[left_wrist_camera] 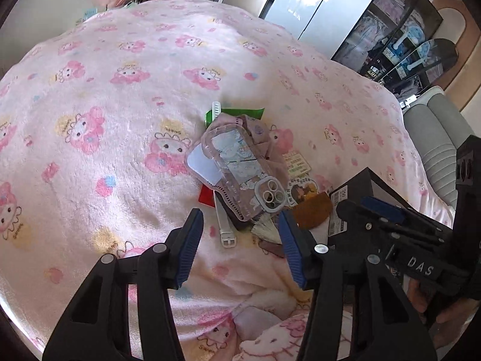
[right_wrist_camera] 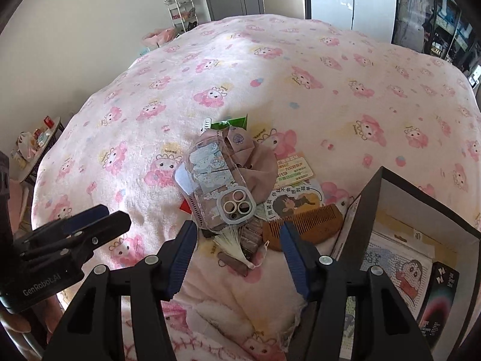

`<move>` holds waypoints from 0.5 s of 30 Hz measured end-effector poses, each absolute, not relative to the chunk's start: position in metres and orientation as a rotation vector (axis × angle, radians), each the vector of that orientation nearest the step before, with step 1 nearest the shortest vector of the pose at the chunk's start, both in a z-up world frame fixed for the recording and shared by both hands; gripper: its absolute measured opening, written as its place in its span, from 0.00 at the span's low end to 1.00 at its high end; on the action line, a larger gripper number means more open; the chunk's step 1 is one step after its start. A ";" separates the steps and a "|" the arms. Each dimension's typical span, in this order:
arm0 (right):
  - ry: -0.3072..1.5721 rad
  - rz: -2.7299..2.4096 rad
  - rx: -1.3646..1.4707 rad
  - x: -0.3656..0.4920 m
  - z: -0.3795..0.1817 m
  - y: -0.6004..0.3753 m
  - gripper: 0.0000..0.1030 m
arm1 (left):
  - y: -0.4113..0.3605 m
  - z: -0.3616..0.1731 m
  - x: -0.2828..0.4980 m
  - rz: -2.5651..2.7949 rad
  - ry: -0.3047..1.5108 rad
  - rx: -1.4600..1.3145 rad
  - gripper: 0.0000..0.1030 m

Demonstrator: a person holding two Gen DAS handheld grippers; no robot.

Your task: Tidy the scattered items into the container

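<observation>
A clear cartoon phone case (left_wrist_camera: 237, 165) (right_wrist_camera: 210, 174) tops a pile on the pink blanket. Under and around it lie a pink cloth (right_wrist_camera: 258, 168), a green packet (right_wrist_camera: 231, 123), printed cards (right_wrist_camera: 294, 168), a wooden comb (right_wrist_camera: 306, 222), a pale tassel (right_wrist_camera: 228, 240) and a white strap (left_wrist_camera: 225, 231). The black box (right_wrist_camera: 360, 210) (left_wrist_camera: 360, 180) stands open to the right of the pile, with a cartoon sheet (right_wrist_camera: 402, 273) inside. My left gripper (left_wrist_camera: 239, 213) hovers open just short of the pile, empty. My right gripper (right_wrist_camera: 237, 224) is open too, above the tassel, holding nothing.
The pink printed blanket (left_wrist_camera: 120, 105) covers a wide bed. A small cluttered side table (right_wrist_camera: 39, 141) stands at the left, with a white rack (right_wrist_camera: 180, 3) and grey cabinets behind. A dark glass cabinet (left_wrist_camera: 399, 36) and a grey padded seat (left_wrist_camera: 436, 138) are on the right.
</observation>
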State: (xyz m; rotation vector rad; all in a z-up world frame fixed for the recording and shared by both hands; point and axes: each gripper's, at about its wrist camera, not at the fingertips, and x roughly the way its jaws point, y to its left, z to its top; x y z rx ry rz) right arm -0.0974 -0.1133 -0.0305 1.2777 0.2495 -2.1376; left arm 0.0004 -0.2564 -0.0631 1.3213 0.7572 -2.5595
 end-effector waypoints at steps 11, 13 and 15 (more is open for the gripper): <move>0.157 -2.067 1.462 -0.152 -0.081 -0.141 0.44 | -0.280 -0.129 -0.056 -2.528 1.018 1.487 0.39; 0.153 -2.063 1.502 -0.158 -0.090 -0.143 0.44 | -0.286 -0.133 -0.069 -2.513 0.994 1.487 0.39; 0.150 -2.063 1.549 -0.161 -0.099 -0.140 0.44 | -0.292 -0.133 -0.080 -2.510 0.970 1.467 0.39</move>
